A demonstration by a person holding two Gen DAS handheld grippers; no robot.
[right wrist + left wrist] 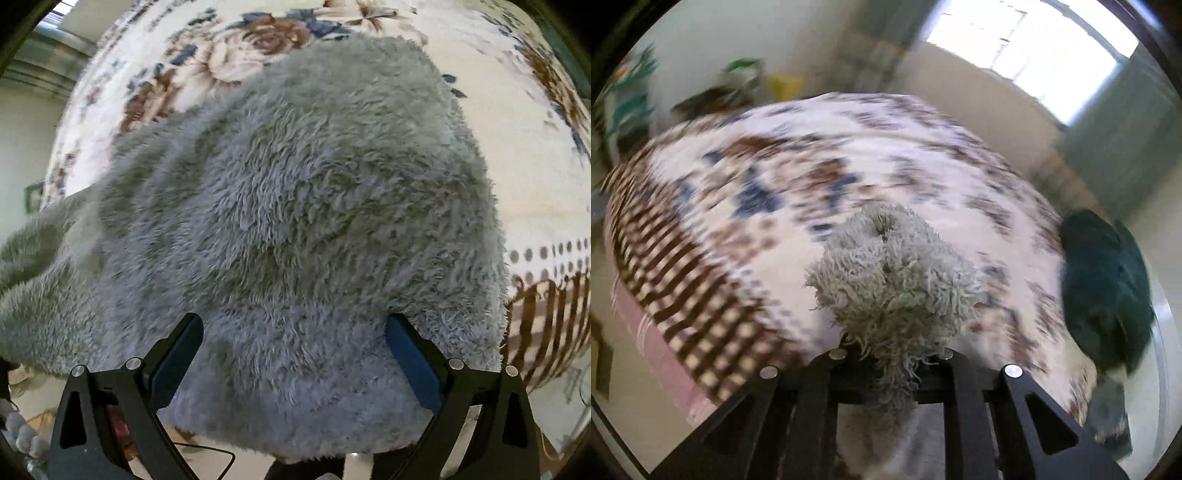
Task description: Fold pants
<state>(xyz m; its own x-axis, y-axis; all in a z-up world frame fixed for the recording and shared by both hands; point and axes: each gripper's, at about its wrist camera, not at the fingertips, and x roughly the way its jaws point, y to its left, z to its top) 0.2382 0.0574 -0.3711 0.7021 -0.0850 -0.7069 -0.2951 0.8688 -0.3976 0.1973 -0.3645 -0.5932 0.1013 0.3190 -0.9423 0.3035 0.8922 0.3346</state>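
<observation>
The left gripper [892, 354] pinched a bunched end of the fluffy grey pants [295, 221] above the flowered bedspread [746, 206], while the right gripper [295, 354] hung wide open, empty, directly over their spread bulk

A bunched wad of the fuzzy grey pants [894, 280] fills the space straight ahead of the left tongs [892, 363], blocking any forward path. Beyond and to either side of it the flowered bedspread [798, 177] lies bare. To the right, a dark green cushion [1104, 291] sits at the bed's edge. Between the wide-spread right tongs [294, 325] and ahead of them, pants cover the bed; bedspread is free further ahead and to the right.
</observation>
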